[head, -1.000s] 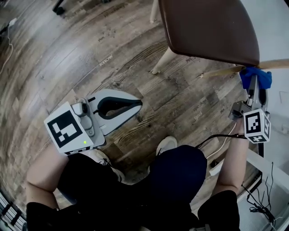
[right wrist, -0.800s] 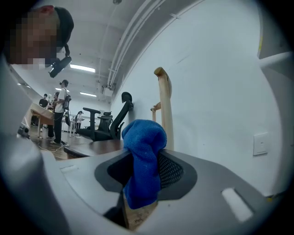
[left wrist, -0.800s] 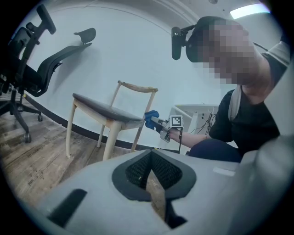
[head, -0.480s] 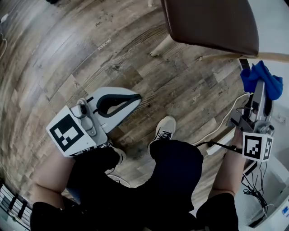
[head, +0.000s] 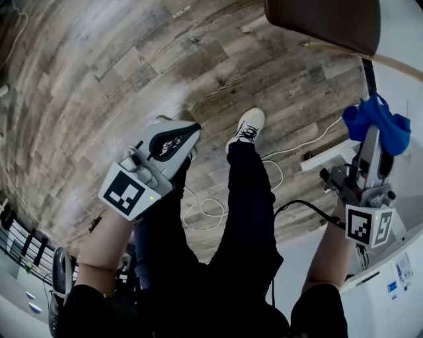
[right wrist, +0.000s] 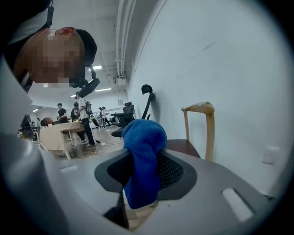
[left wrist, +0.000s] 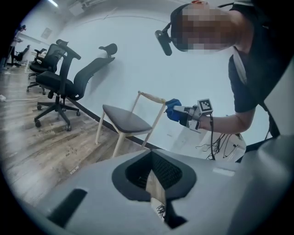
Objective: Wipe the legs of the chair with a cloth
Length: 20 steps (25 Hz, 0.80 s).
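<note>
Wood floor; R gripper clamps cloth (blue); chair prob. untouched.

The head view's top edge cuts off most of the chair, leaving only a corner of it and no legs, while the blue cloth hides the right tongs' tips.

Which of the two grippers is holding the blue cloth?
The right gripper: its jaws clamp the blue cloth. The left gripper is shut on nothing.
</note>
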Available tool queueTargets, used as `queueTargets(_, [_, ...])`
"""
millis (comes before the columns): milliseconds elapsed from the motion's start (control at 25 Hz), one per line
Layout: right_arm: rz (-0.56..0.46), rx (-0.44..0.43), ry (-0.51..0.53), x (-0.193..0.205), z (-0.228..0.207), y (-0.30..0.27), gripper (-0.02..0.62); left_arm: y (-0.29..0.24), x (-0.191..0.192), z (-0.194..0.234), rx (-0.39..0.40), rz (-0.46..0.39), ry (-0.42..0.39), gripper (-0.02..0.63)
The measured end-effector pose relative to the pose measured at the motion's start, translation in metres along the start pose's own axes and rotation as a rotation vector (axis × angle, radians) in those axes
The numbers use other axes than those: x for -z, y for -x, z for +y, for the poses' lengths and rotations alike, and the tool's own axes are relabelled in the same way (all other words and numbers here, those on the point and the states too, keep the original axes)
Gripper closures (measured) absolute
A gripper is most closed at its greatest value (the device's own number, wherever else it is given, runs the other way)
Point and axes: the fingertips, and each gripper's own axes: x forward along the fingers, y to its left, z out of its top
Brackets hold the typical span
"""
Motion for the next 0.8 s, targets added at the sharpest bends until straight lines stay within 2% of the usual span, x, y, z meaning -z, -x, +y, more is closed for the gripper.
queueTargets(120, [0.018,-0.057,-0.009,-0.039,0.029,0.018,0.451,0.037,-0.035,-0.041,0.004,0.032,0.018,0.6])
queueTargets(240, [0.034,-0.101,-0.005,-0.076,0.059,0.036,0.451,0.066,-0.08,-0.073,0.002,0.03,0.03,0.6])
queueTargets(520, [0.061,-0.163,-0.073,-0.156,0.142,0.106,0.451,0.13,-0.197,-0.152,-0.004,-0.037,0.044,0.6])
queueTargets(640, [0.04,-0.188,-0.1,-0.198,0.175,0.137,0.451,0.155,-0.237,-0.182,0.001,-0.03,0.016,0.6])
queueTargets(800, [-0.011,-0.191,-0.115,-0.252,0.201,0.176,0.451,0.178,-0.293,-0.214,0.024,-0.079,-0.012,0.6])
